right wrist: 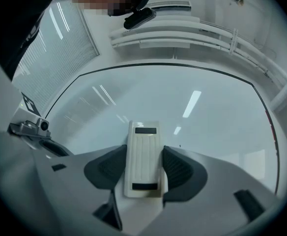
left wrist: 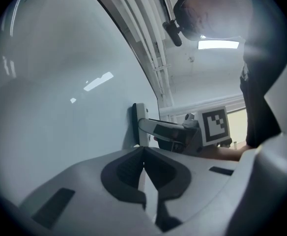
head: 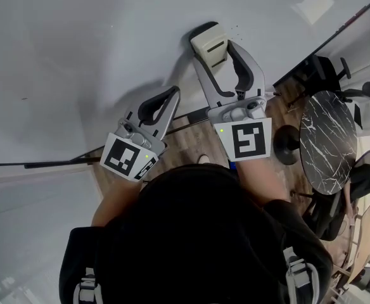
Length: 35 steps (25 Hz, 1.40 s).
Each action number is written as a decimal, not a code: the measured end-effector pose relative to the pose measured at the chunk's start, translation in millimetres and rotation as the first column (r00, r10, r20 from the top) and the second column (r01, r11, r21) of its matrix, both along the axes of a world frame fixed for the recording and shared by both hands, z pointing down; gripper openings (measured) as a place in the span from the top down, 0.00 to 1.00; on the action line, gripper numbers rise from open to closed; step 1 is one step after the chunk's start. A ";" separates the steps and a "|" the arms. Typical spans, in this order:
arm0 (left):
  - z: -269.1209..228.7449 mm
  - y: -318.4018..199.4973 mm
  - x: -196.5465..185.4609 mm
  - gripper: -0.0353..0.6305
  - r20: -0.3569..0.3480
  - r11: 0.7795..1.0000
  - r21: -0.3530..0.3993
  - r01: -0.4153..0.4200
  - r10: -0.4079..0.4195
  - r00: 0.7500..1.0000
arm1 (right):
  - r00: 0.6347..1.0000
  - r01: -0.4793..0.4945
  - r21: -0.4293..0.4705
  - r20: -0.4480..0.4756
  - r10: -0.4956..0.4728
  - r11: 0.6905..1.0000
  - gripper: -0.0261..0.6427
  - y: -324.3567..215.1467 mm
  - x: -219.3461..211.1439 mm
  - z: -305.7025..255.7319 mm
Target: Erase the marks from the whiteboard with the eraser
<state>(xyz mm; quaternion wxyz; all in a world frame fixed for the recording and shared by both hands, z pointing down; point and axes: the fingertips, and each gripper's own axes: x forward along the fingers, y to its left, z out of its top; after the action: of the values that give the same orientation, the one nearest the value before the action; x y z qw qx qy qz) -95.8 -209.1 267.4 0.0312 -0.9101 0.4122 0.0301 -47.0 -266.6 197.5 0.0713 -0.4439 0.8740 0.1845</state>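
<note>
The whiteboard (head: 90,49) fills the upper head view and looks almost bare; a few tiny dark specks (head: 236,28) show beside the eraser. My right gripper (head: 219,57) is shut on the cream ribbed eraser (head: 210,45), which lies flat against the board. In the right gripper view the eraser (right wrist: 143,156) sits between both pads, with a small dot (right wrist: 179,145) on the whiteboard (right wrist: 192,102) just to its right. My left gripper (head: 167,97) hangs lower left of it, shut and empty, close to the board. From the left gripper view (left wrist: 144,155) the eraser (left wrist: 139,124) shows edge-on against the board.
A round black marble table (head: 327,141) and dark office chairs (head: 329,68) stand on the wooden floor at the right. The board's dark lower rail (head: 52,164) runs along the left. The person's head and shoulders fill the bottom of the head view.
</note>
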 end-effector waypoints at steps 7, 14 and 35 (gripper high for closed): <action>11.2 -11.0 17.0 0.94 -0.003 1.000 0.000 -0.013 0.013 1.000 | 0.999 -0.030 -0.033 0.016 0.030 0.999 0.61 -19.3 30.7 14.2; 20.6 -12.1 21.8 0.94 -0.001 1.000 -0.010 -0.004 0.004 1.000 | 0.998 -0.054 -0.053 0.035 0.056 0.997 0.61 -34.4 59.7 25.3; 32.5 31.6 17.6 0.94 0.005 0.996 -0.022 0.090 -0.090 0.996 | 0.982 -0.148 -0.119 0.097 0.160 0.982 0.61 -40.6 139.9 41.2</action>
<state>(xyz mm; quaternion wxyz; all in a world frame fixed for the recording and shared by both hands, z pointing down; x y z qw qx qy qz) -78.2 -177.5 299.9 0.0230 -0.8909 0.4530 0.0224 92.9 -307.1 238.7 0.0783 -0.5225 0.8410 0.1167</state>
